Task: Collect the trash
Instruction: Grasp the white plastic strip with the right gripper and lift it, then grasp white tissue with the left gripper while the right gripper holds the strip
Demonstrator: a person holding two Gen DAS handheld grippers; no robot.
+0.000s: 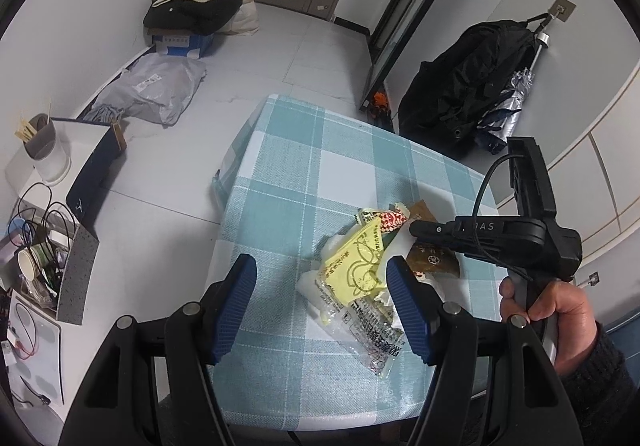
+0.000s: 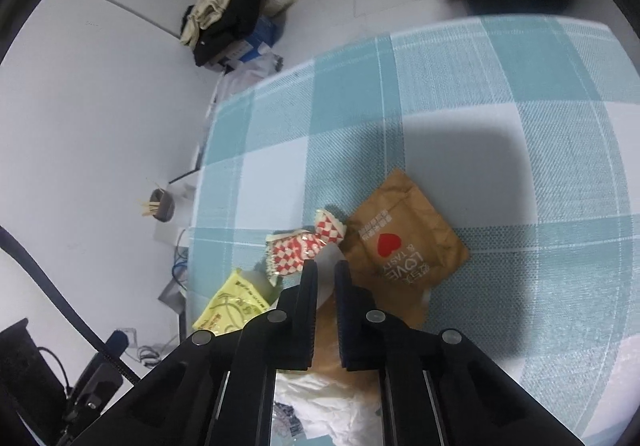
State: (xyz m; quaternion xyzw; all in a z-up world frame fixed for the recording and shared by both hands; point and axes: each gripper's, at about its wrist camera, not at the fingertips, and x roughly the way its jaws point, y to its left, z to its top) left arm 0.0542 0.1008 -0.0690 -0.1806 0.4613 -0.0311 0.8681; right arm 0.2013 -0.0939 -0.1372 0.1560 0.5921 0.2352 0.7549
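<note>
wrappers (image 1: 356, 266) heaped on table (image 1: 288, 166), paper bag (image 2: 400, 242) right of them, clothes pile (image 1: 196, 2) behind on floor

Our left tongs (image 1: 320, 310): black linkage arms, silver round pivot pins, blue ribbed pads (image 1: 408, 310) on fingers. Our right tongs (image 2: 326, 320): all black, ribbed inner faces, same silver pins on arms, pale strips along rails behind them. Seen from left tongs' camera, right unit's black housing carries pale lettering, thin black cable looping over it. Our hand (image 1: 560, 320) behind that housing wears dark knit sleeve (image 1: 600, 378).

A home: checked tablecloth (image 1: 320, 166), heaped clothes (image 1: 196, 2), hung jacket (image 1: 468, 78).
</note>
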